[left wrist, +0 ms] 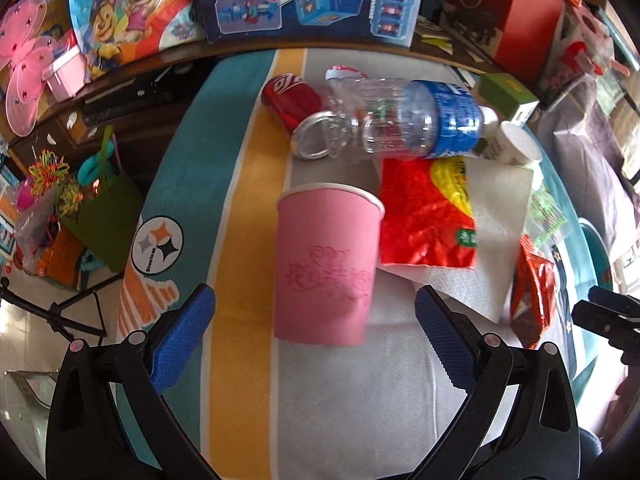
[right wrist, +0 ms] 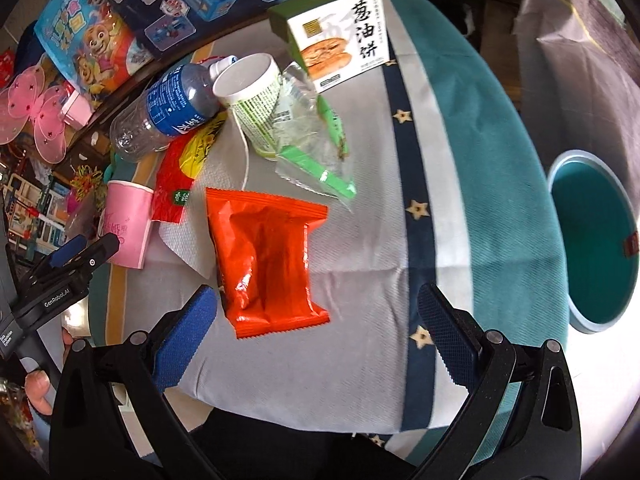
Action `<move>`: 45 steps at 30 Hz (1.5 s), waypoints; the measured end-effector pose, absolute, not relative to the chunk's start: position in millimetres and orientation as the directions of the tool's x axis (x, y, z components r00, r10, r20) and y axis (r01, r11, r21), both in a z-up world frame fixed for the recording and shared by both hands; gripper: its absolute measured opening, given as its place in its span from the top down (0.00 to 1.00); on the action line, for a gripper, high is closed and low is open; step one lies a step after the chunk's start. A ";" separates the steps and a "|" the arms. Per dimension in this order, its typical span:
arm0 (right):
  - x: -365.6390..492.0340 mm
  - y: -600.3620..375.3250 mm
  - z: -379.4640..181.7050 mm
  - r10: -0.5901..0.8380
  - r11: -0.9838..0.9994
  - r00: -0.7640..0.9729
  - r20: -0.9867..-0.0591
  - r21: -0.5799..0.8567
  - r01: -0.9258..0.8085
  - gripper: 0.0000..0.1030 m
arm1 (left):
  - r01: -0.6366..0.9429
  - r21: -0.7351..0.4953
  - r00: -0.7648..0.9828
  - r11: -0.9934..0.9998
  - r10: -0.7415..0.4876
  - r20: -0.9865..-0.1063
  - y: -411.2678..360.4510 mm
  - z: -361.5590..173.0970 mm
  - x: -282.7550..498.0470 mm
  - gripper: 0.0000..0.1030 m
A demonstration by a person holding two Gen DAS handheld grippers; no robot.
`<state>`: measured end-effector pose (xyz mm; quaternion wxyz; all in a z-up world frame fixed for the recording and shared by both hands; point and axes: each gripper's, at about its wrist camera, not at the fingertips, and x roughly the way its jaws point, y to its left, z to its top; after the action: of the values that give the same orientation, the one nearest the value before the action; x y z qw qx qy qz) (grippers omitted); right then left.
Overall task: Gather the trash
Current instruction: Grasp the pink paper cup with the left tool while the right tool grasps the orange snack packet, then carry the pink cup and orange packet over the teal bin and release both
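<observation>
From the left wrist camera, the left gripper [left wrist: 314,312] hung over a striped cloth [left wrist: 236,208], its blue-padded jaws spread wide and holding nothing. A pink paper cup [left wrist: 326,264] lay on its side between the fingertips and just ahead of them, touching neither pad. Beyond it, a clear plastic bottle [left wrist: 404,120] rested across a crushed red can [left wrist: 290,100]; a red-and-yellow wrapper [left wrist: 424,216] lay on a white napkin [left wrist: 492,216] just right of the cup.

From the right wrist camera, the right gripper [right wrist: 316,312] was likewise wide open and empty, poised over an orange snack packet [right wrist: 268,264] lying flat on the cloth, near the left pad. Farther back sat a white tub [right wrist: 252,96] on its side, a clear green-edged bag [right wrist: 316,148] and an upright pastry box [right wrist: 340,36]. A teal bin [right wrist: 592,240] stood open beside the cloth, well right of the litter. A person's fingers [right wrist: 38,392] showed at the lower left, under the other gripper.
</observation>
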<state>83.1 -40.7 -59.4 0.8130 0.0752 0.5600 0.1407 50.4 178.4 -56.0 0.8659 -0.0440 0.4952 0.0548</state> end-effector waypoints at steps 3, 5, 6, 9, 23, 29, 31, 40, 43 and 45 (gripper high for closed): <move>95.6 -28.5 -70.5 0.332 0.943 0.315 -0.889 0.302 -0.142 0.06 | -0.138 -0.021 0.490 0.990 0.050 -0.870 185.3 -60.5 58.9 0.03; 102.1 -22.1 -76.7 0.336 0.941 0.304 -0.891 0.306 -0.145 0.06 | -0.129 -0.022 0.480 0.991 0.043 -0.876 185.7 -63.2 64.3 0.03; 105.0 -19.5 -79.1 0.333 0.942 0.301 -0.893 0.302 -0.146 0.06 | -0.125 -0.022 0.477 0.992 0.040 -0.878 185.5 -64.5 67.5 0.03; 109.4 -13.4 -85.9 0.343 0.938 0.285 -0.895 0.311 -0.153 0.15 | -0.111 -0.013 0.470 0.994 0.041 -0.882 182.5 -69.1 74.8 0.03; 85.8 -30.0 -91.0 0.413 0.909 0.253 -0.875 0.380 -0.173 0.62 | -0.098 -0.033 0.481 0.995 0.019 -0.876 168.9 -67.2 62.8 0.41; 70.2 -64.6 -81.5 0.432 0.902 0.285 -0.855 0.413 -0.128 0.62 | -0.080 -0.047 0.503 0.996 -0.001 -0.864 164.6 -41.7 37.8 0.41; 67.4 -81.4 -77.9 0.438 0.898 0.307 -0.845 0.428 -0.104 0.62 | -0.040 -0.032 0.527 0.999 -0.006 -0.850 151.2 -26.3 33.9 0.41; 57.6 -200.8 -37.8 0.367 0.881 0.508 -0.779 0.467 0.079 0.62 | 0.264 -0.058 0.531 0.963 -0.196 -0.825 27.0 5.2 58.6 0.41; 52.0 -248.8 -28.5 0.303 0.871 0.566 -0.766 0.464 0.162 0.62 | 0.367 -0.069 0.497 0.928 -0.258 -0.829 -25.8 2.0 70.4 0.41; 47.4 -277.5 -27.1 0.263 0.859 0.591 -0.763 0.464 0.217 0.62 | 0.433 -0.079 0.460 0.898 -0.296 -0.837 -63.4 -3.3 79.7 0.41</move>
<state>47.4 -277.5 -27.1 0.8517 0.2650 0.4519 0.0135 79.7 -63.4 -3.3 0.8513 0.0723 0.4736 -0.2138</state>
